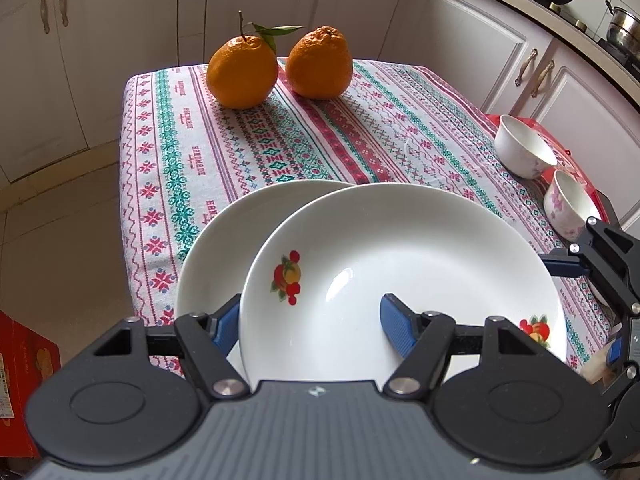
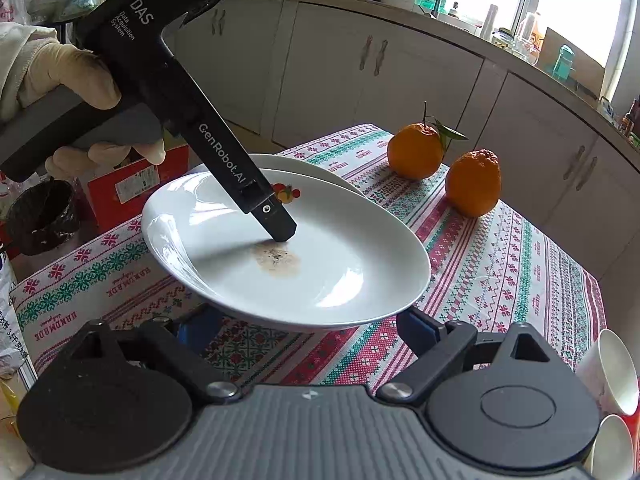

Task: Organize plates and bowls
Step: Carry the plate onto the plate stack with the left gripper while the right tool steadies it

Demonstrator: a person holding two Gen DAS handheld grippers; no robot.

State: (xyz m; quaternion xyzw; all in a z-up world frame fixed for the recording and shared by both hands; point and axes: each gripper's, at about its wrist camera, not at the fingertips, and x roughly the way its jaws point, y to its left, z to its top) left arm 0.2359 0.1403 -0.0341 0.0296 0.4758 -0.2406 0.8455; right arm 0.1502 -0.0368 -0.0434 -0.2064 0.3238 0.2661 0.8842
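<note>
Held plate: the top plate (image 1: pixel 400 272), white with fruit motifs and a brown stain at its centre, is tilted and lifted at its near edge, overlapping a second plate (image 1: pixel 216 256) that lies on the desk (image 1: pixel 248 152) beneath and behind it.
Left hand-held gripper: the left hand-held gripper (image 1: pixel 310 322) is clenched on the top plate's rim, one blue pad inside the dish and the other outside its edge; in the right wrist view its finger comes down into the plate, and a gloved hand (image 2: pixel 60 92) holds its handle.
Right hand-held gripper: the right hand-held gripper (image 2: pixel 308 330) is released, its jaws wide and low, just under the plate's near edge, gripping nothing.
Bowls: two floral bowls (image 1: pixel 524 146) stand side by side at the desk's right edge, well apart from the plates and not nested.
Other things: two oranges (image 1: pixel 242 72) sit at the far end of the patterned cloth.
Progress: early to middle, as I judge it. The plates are being brought together, one partly over the other but not seated flat. Left to do: settle the stack and gather the bowls.
</note>
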